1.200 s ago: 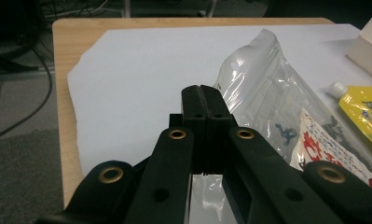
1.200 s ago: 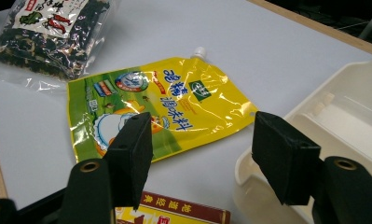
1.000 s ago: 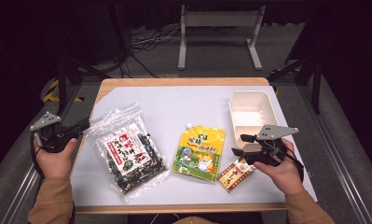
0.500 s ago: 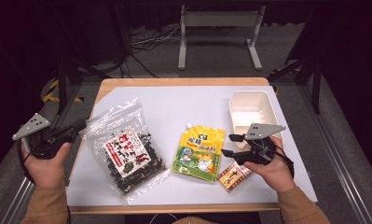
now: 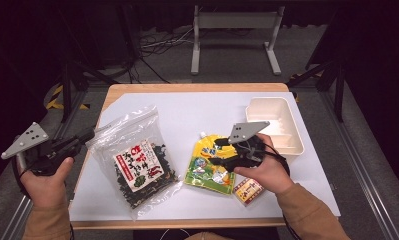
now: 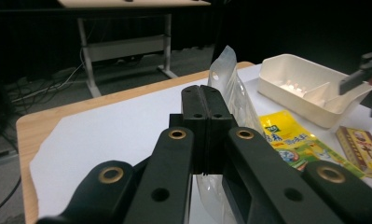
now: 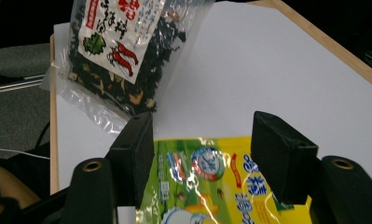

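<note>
A clear bag of dried seaweed with a red and white label lies on the left of the white sheet. Its top left corner is lifted toward my left gripper, which hangs past the table's left edge. In the left gripper view the jaws are pressed together on the film, and the bag stands up behind them. My right gripper hovers over the yellow drink pouch. It stands open, one jaw on each side of the pouch's end, with the seaweed bag beyond.
A white divided tray stands at the right rear and is also seen in the left gripper view. A small flat box lies near the front edge by my right wrist. The wooden table edge borders the sheet.
My right gripper has moved left from above the small box to above the yellow pouch. My left hand has risen and drawn left, lifting the bag's corner with it.
</note>
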